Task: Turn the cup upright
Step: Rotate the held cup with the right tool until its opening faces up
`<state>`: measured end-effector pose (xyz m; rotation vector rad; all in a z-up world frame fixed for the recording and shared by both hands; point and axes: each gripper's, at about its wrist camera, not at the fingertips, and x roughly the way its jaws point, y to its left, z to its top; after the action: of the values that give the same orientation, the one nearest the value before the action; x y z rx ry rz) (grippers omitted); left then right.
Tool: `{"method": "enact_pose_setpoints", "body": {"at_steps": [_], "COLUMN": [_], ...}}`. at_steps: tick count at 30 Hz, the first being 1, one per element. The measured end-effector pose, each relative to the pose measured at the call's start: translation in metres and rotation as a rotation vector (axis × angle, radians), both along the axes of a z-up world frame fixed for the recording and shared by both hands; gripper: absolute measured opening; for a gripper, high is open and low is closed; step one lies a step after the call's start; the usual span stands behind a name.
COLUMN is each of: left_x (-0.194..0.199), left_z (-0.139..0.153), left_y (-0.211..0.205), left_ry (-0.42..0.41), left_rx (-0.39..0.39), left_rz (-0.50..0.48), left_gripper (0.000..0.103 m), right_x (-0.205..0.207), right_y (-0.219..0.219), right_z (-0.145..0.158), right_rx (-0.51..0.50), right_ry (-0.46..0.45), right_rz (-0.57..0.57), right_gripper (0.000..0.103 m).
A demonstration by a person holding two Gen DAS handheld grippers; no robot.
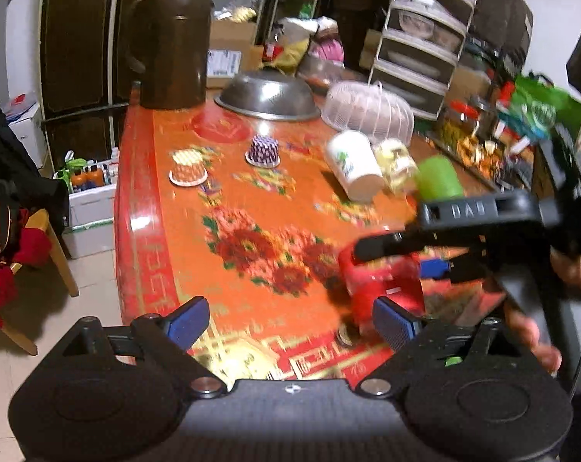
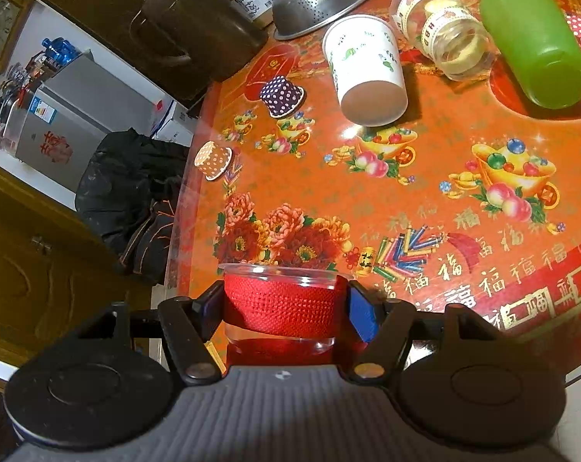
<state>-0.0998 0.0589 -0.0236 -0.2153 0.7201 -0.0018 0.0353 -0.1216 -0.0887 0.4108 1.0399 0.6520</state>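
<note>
The left gripper [image 1: 286, 323] hangs wide and empty over the near surface [image 2: 425, 177]. To its right, the right gripper [image 2: 284, 310] clamps the red-sleeved clear cup [image 2: 282, 304] mid-wall; it looks light, thin and crushable, so grip the knitted band.

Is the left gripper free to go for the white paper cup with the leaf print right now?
Probably yes. The left gripper is open and holds nothing, and bare tablecloth runs up to the white paper cup. The right gripper, holding the red cup, sits off to the side.
</note>
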Motion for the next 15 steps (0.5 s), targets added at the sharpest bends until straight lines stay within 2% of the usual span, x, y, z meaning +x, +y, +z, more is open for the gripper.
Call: {"method": "enact_pose_setpoints", "body": {"at_steps": [4,9,12,15], "left_x": [-0.001,-0.004,-0.008,-0.011], "left_z": [0.004,0.005,0.009,0.013], "left_y": [0.007,0.015,0.018,0.019], "left_ry": [-0.033,-0.054,-0.092,-0.132], "left_rx": [-0.021,-0.029,-0.04,-0.05], "left_rz": [0.021,0.052,0.065,0.074], "left_gripper": [0.094,0.094,0.094,0.094], "right_x": [-0.006,-0.024,-0.046,-0.074], "right_y": [-0.004,-0.014,-0.015,-0.015], "right_z": [0.007,0.025,0.044,0.059], "right_rx": [0.0,-0.002,-0.049,-0.124], "right_ry": [-0.059,-0.205,-0.383,-0.607], "right_rz": [-0.02,-0.072,-0.122,-0.191], "right_gripper": [0.067,0.067,0.067,0.067]}}
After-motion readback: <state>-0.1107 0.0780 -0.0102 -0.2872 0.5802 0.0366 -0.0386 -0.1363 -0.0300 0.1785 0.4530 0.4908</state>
